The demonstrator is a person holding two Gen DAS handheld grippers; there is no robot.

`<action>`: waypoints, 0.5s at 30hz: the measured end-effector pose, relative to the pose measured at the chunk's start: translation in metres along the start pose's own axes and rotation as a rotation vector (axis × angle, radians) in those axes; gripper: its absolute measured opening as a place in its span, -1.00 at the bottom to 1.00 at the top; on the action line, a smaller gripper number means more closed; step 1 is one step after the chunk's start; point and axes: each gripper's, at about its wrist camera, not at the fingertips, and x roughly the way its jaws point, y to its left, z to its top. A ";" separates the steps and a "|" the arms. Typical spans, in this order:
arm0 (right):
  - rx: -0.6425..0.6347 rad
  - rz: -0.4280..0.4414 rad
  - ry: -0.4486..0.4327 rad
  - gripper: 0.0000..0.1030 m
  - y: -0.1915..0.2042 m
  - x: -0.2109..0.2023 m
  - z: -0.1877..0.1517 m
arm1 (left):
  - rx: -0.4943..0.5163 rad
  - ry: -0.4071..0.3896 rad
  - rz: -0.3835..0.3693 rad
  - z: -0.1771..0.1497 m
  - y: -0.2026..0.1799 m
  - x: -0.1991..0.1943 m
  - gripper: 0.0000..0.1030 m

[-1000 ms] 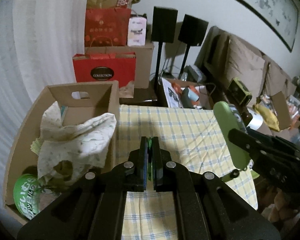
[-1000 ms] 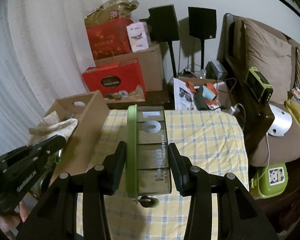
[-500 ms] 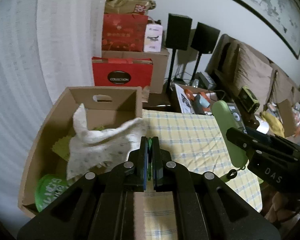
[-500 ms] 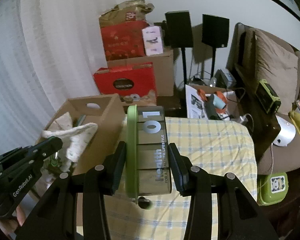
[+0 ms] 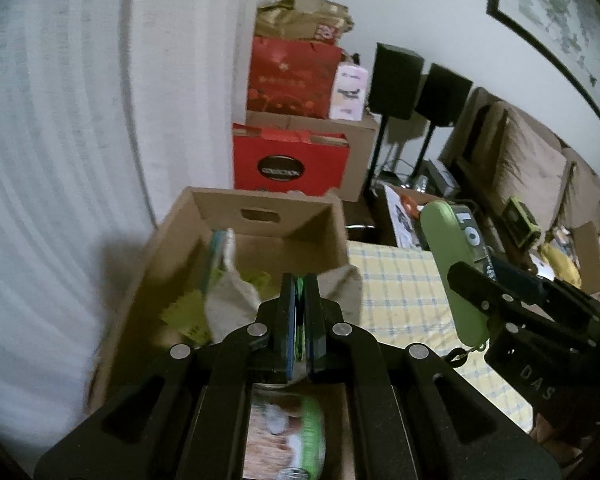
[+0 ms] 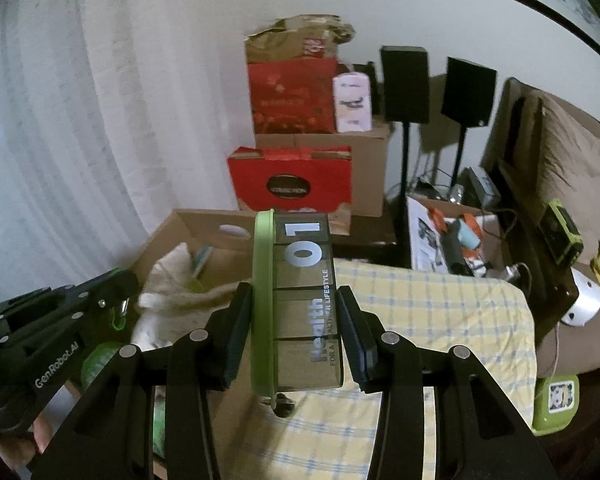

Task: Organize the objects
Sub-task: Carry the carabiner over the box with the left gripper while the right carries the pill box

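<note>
Where cloth (image 5: 232,304) fills cardboard box (image 5: 260,204), right claw (image 6: 296,320) gripping pillbox (image 6: 300,300)

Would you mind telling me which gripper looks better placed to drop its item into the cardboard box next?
Left gripper: it hangs over the box, shut on something thin and green. The right holds its container over the tablecloth.

Packet (image 5: 286,436) under left hand-held gripper (image 5: 299,322) blurred, bottom cut off
</note>
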 end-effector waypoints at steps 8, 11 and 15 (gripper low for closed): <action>-0.035 0.047 -0.004 -0.16 0.039 0.011 0.013 | -0.026 -0.006 0.040 0.005 0.036 -0.001 -0.93; -0.046 0.067 -0.005 -0.16 0.051 0.013 0.018 | -0.033 -0.004 0.050 0.005 0.046 0.000 -0.93; -0.052 0.091 -0.003 -0.16 0.064 0.019 0.025 | -0.046 0.001 0.060 0.005 0.059 0.005 -0.93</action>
